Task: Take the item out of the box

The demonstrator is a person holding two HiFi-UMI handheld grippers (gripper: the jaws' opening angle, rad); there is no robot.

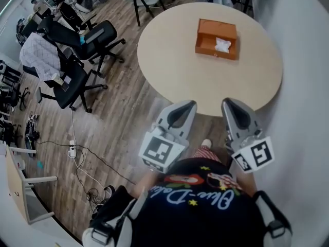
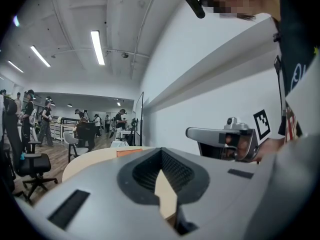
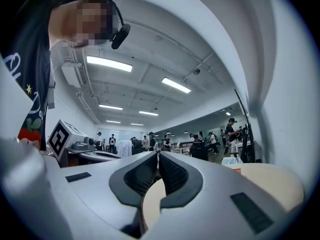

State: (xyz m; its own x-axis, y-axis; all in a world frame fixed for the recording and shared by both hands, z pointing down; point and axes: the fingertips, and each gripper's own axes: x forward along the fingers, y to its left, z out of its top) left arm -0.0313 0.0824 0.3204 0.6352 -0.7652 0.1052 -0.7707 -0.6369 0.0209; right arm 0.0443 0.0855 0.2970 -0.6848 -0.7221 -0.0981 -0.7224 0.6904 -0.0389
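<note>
Orange box (image 1: 206, 36) holds crumpled white item (image 1: 222, 45).

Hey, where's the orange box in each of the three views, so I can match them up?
Head view: the orange box, upper right of centre, on the round table.
Left gripper view: a thin orange strip just left of the jaw tips, on the table.
Right gripper view: a small orange sliver right of the jaws, at the table's edge.
Shared landmark: the round table.
</note>
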